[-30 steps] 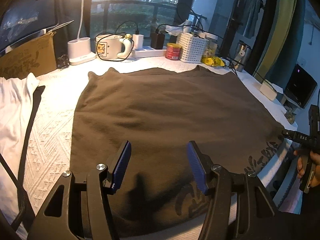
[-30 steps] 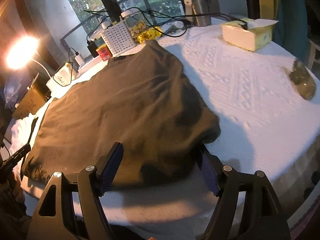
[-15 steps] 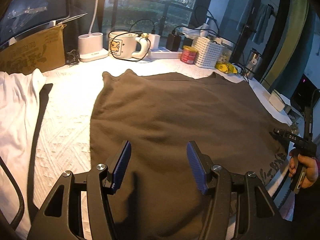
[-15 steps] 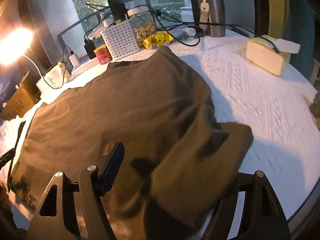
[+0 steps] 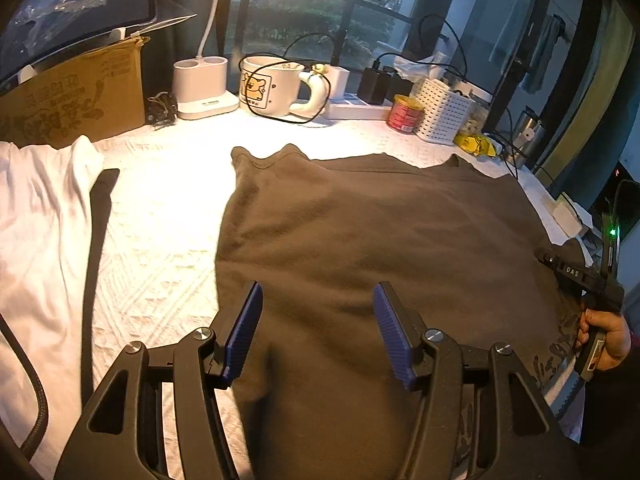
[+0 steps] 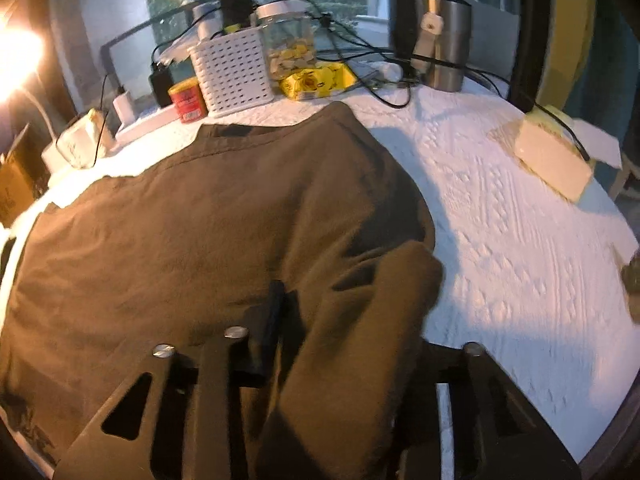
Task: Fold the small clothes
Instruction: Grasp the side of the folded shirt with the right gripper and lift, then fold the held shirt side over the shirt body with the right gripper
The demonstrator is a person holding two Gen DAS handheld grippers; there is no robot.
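A dark brown T-shirt (image 5: 380, 232) lies spread flat on the white quilted table cover (image 5: 160, 208); it also shows in the right wrist view (image 6: 200, 220). My left gripper (image 5: 318, 328) is open, its blue pads above the shirt's left part near the side edge. My right gripper (image 6: 320, 320) is shut on the shirt's sleeve (image 6: 372, 320), which drapes over its right finger and hides it. The right gripper also shows at the shirt's far right edge in the left wrist view (image 5: 580, 276).
White clothes (image 5: 36, 240) and a black strap (image 5: 96, 248) lie at the left. A cardboard box (image 5: 72, 96), mug (image 5: 268, 86), red can (image 5: 404, 114), white basket (image 6: 232, 72), jar, steel tumbler (image 6: 444, 40) and cables line the far edge. A tissue box (image 6: 552, 160) sits right.
The right gripper has closed on the sleeve and lifted it inward over the shirt. The left gripper moved left and forward, still open.
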